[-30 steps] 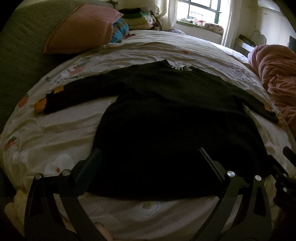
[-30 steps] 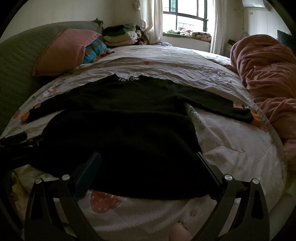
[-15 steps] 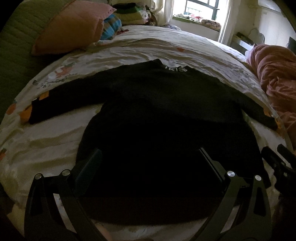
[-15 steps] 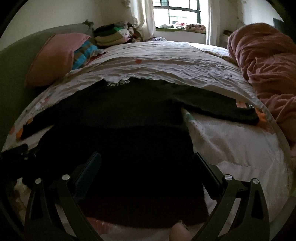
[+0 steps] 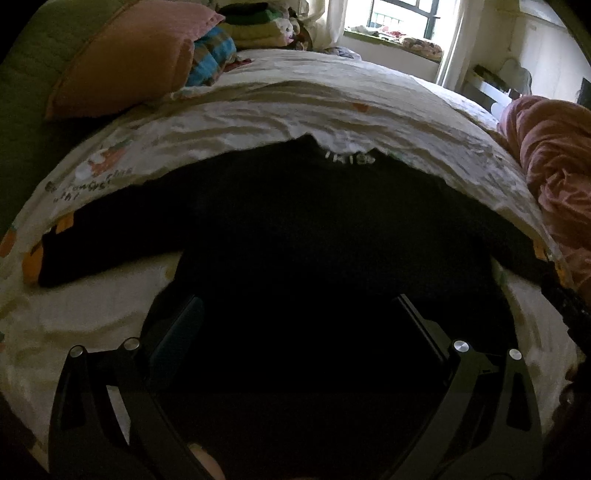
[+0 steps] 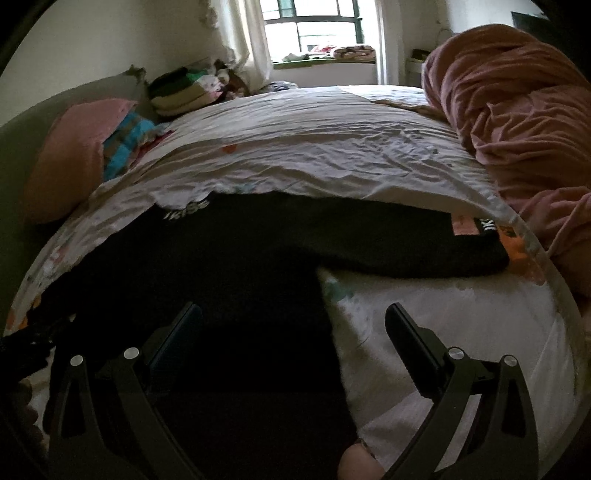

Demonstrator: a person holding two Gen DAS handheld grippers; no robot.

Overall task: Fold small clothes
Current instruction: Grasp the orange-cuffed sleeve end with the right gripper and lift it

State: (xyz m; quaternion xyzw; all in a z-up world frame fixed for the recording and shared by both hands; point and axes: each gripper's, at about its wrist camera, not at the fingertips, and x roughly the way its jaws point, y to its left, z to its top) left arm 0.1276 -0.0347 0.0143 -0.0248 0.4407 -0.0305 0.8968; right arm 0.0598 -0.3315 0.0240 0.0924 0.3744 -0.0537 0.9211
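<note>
A black long-sleeved sweater (image 5: 314,229) lies flat on the bed, sleeves spread to both sides, with small white lettering at the collar. My left gripper (image 5: 299,317) is open low over the sweater's lower body, nothing between its fingers. In the right wrist view the same black sweater (image 6: 229,258) fills the lower left, its right sleeve (image 6: 424,247) reaching toward an orange-marked cuff. My right gripper (image 6: 293,328) is open over the sweater's right side edge, its left finger above the black cloth and its right finger above the white sheet (image 6: 461,317).
A pink pillow (image 5: 125,62) and a stack of folded clothes (image 5: 255,22) sit at the head of the bed. A rumpled pink blanket (image 6: 517,110) is heaped along the right side. A green headboard (image 5: 22,122) borders the left. The window (image 6: 317,26) is beyond the bed.
Both grippers have moved forward and lower over the sweater, which now looms larger; its hem has dropped out of sight under the fingers. The right gripper has shifted toward the sweater's right edge.
</note>
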